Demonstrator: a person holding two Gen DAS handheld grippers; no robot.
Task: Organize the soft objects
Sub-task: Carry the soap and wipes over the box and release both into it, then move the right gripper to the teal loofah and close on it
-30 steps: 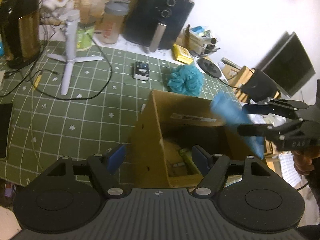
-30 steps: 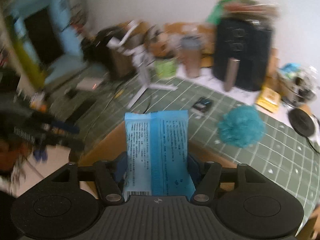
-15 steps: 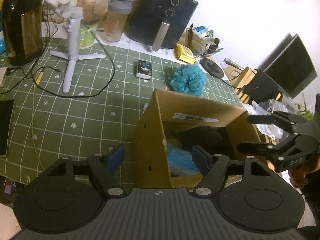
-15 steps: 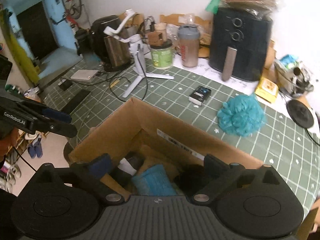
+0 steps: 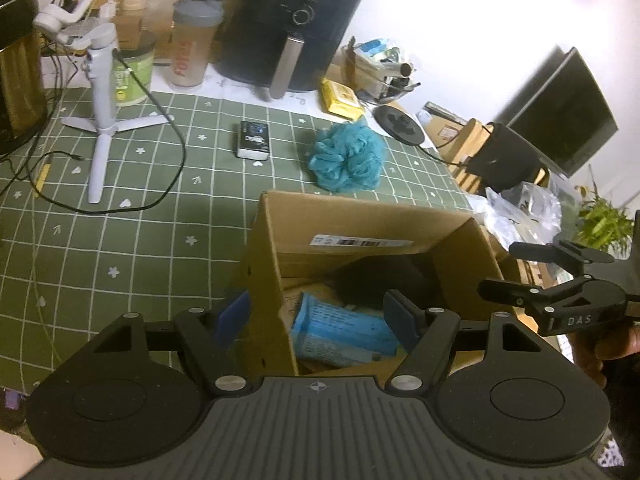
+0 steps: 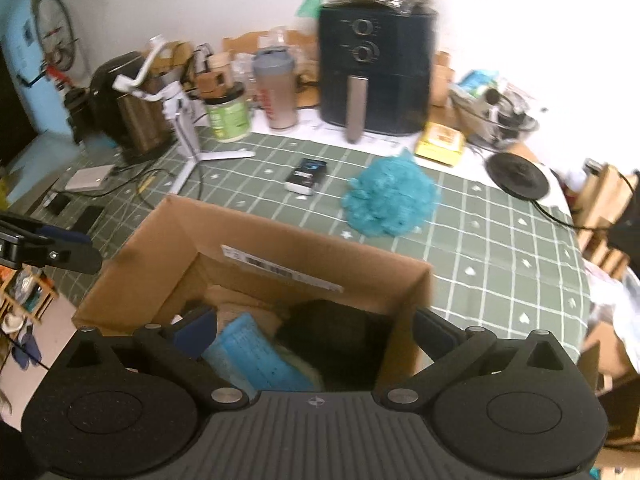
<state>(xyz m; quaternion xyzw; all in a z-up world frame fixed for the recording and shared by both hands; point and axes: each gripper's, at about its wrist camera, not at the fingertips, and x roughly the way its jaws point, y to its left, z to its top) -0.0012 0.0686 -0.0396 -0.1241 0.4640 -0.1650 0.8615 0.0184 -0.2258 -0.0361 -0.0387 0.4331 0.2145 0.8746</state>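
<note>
Over the box, left wrist view: the left gripper (image 5: 316, 316) is hanging with its blue-padded jaws apart, gripping nothing, astride the near left wall of the open brown cardboard box (image 5: 372, 220).
Box contents: a light blue printed soft packet (image 5: 340, 330) is lying flat on the bottom, with a dark soft bundle (image 5: 380, 280) sitting behind it.
Beyond the box: a teal mesh bath sponge (image 5: 347, 158) is resting on the green grid-patterned tablecloth (image 5: 120, 240), near the far wall of the box.
Obstacles: a small black and white carton (image 5: 252, 140), a white tripod stand (image 5: 102, 92) with a black cable and a black air fryer (image 5: 294, 28) are standing well apart from the box.
Right edge: the right gripper (image 5: 520, 270) is hovering past the right wall of the box, a hand (image 5: 600, 350) gripping its handle.

Right wrist view, tool: the right gripper (image 6: 316, 332) is opening, its jaws standing wide with nothing pressed between them; the box's right wall is rising between the fingers.
Packet: lying loose in the box beneath the left finger, beside the dark bundle.
Sponge: sitting on the cloth past the far right corner of the box.
Left edge: the left gripper's fingers (image 6: 64, 248) are reaching in just beside the box's left wall.
</note>
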